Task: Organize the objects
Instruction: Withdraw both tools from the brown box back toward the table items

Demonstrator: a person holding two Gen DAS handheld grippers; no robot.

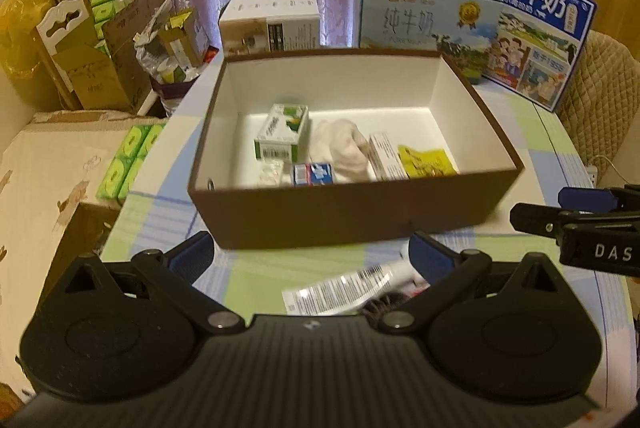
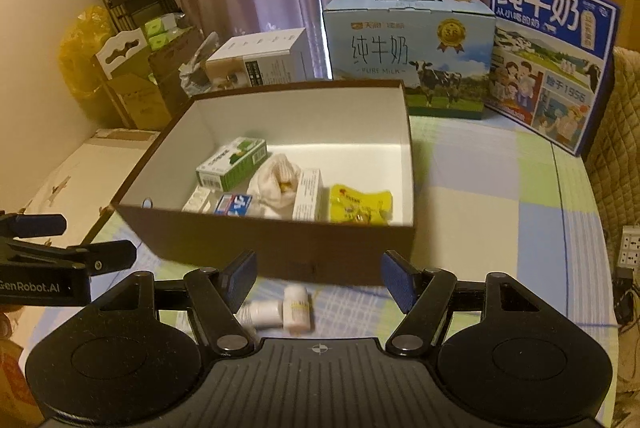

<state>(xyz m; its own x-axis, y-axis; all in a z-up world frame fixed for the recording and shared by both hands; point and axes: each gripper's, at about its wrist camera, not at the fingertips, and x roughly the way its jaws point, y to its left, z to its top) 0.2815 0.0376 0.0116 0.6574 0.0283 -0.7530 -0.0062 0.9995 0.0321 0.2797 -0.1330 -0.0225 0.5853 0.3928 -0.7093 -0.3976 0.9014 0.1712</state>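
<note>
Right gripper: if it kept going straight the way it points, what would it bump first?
Probably the small white bottles lying on the table between the right gripper's open fingers, just before the brown box. Depth is hard to judge here.

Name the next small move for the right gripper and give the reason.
Probably lower the right gripper onto the small white bottle lying on the tablecloth and close on it. Its jaws stand open and empty just above it, and the bottle is still outside the brown box that already holds the other items.
</note>
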